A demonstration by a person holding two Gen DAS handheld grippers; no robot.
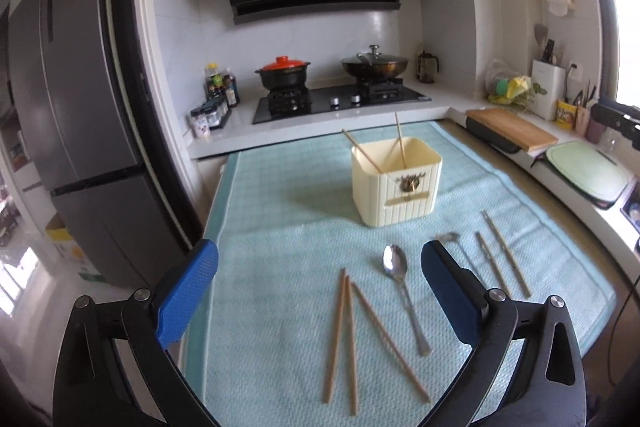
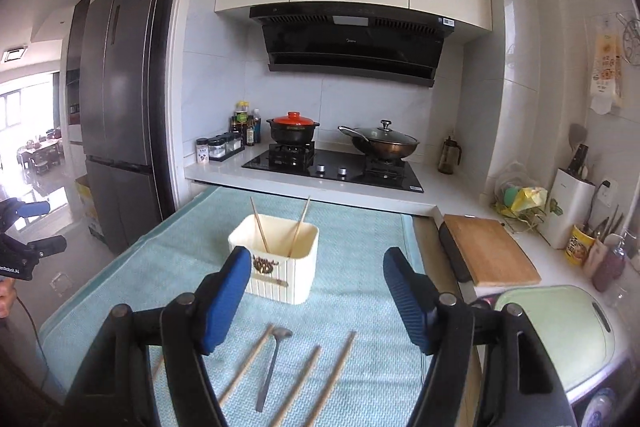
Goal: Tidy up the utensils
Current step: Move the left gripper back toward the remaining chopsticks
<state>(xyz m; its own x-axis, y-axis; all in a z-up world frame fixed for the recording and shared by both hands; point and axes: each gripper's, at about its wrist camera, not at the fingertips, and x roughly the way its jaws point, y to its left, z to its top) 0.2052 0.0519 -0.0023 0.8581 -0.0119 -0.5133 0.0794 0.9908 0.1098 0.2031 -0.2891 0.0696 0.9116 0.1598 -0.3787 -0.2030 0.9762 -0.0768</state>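
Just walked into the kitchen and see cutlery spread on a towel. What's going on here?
A person with a handheld gripper in each hand is sorting utensils into a cream holder on a light blue towel. Two chopsticks already stand in the holder. Still lying on the towel are more chopsticks, a spoon and a few others further right. The left gripper and the right gripper are both open and hold nothing.

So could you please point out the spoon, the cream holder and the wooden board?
spoon (image 1: 394, 261): left wrist view, bowl.
cream holder (image 1: 396, 195): left wrist view, front wall.
wooden board (image 2: 488, 251): right wrist view, top face.
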